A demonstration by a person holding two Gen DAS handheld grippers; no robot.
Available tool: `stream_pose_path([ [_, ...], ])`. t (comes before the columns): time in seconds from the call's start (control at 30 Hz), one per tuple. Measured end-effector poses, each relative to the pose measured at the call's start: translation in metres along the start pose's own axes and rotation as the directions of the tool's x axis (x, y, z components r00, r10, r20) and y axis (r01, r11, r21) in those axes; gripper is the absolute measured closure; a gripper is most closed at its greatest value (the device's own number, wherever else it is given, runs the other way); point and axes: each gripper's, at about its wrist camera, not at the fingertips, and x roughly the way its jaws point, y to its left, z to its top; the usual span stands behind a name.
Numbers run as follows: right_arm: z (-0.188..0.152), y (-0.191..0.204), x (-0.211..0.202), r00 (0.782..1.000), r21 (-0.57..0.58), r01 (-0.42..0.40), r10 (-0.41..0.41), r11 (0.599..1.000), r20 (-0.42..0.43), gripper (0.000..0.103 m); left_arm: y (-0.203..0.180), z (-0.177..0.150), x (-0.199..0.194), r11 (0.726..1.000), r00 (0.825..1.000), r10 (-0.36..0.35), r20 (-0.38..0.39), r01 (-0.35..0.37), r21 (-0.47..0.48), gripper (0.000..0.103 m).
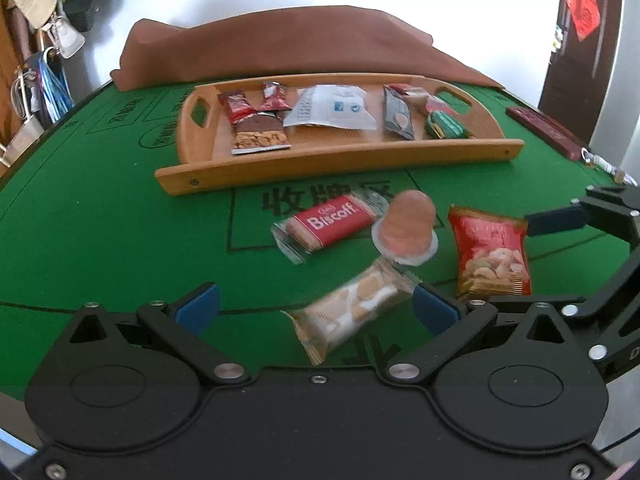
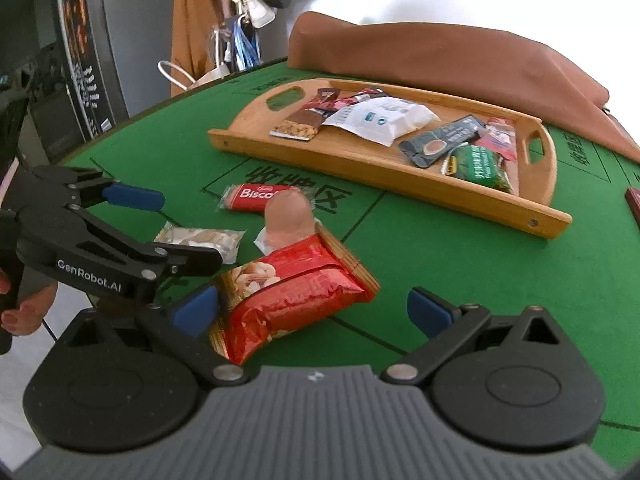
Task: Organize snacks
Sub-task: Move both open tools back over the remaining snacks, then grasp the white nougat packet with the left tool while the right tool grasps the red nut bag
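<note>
On the green felt table (image 1: 100, 220) lie loose snacks: a beige cracker packet (image 1: 352, 312), a red Biscoff packet (image 1: 332, 220), a pink jelly cup (image 1: 408, 228) and a red nut packet (image 1: 492, 256). My left gripper (image 1: 316, 308) is open, with the cracker packet lying between its blue pads and not pressed by them. My right gripper (image 2: 312, 312) is wide open around the red nut packet (image 2: 288, 300), which lies close to its left pad. The wooden tray (image 1: 340, 164) behind the loose snacks holds several packets.
A brown cloth bundle (image 1: 280, 44) lies behind the tray. A dark red case (image 1: 548, 132) sits at the table's right edge. Bags hang past the left edge (image 1: 48, 60). A hand (image 2: 24, 312) holds the left gripper's handle.
</note>
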Motion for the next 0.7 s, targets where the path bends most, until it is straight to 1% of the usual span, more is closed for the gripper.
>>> stream_pose_path([
  [0.1,0.0,0.006,0.002,1.0,-0.038,0.017,-0.017,0.999,0.005,0.0,-0.002,-0.001,0.001,1.0,1.0,-0.005,-0.005,0.005,0.011,0.001],
  [0.17,0.001,0.008,0.004,1.0,-0.052,0.023,-0.022,0.998,0.005,0.0,-0.001,-0.002,0.003,1.0,1.0,-0.012,-0.013,0.012,0.005,0.004],
  [0.27,0.001,0.01,0.006,1.0,-0.058,0.02,-0.02,0.998,0.0,0.0,-0.001,-0.001,0.004,1.0,1.0,-0.006,-0.008,0.006,0.014,0.006],
  [0.37,0.0,0.009,0.007,1.0,-0.048,0.012,-0.012,0.999,-0.007,0.0,0.0,-0.001,0.004,1.0,1.0,-0.015,-0.007,0.015,0.016,0.01],
  [0.43,0.0,0.01,0.008,1.0,-0.043,0.005,-0.006,0.999,-0.015,0.001,-0.001,-0.001,0.002,0.999,1.0,-0.027,-0.005,0.027,0.023,0.018],
  [0.67,0.0,0.015,0.009,1.0,-0.046,0.008,-0.009,0.999,-0.019,0.004,-0.005,0.001,-0.002,0.998,0.998,-0.059,-0.006,0.059,0.034,0.039],
  [0.7,0.0,0.016,0.009,1.0,-0.046,0.009,-0.01,0.999,-0.02,0.004,-0.005,0.001,-0.003,0.997,0.998,-0.066,-0.006,0.066,0.035,0.045],
])
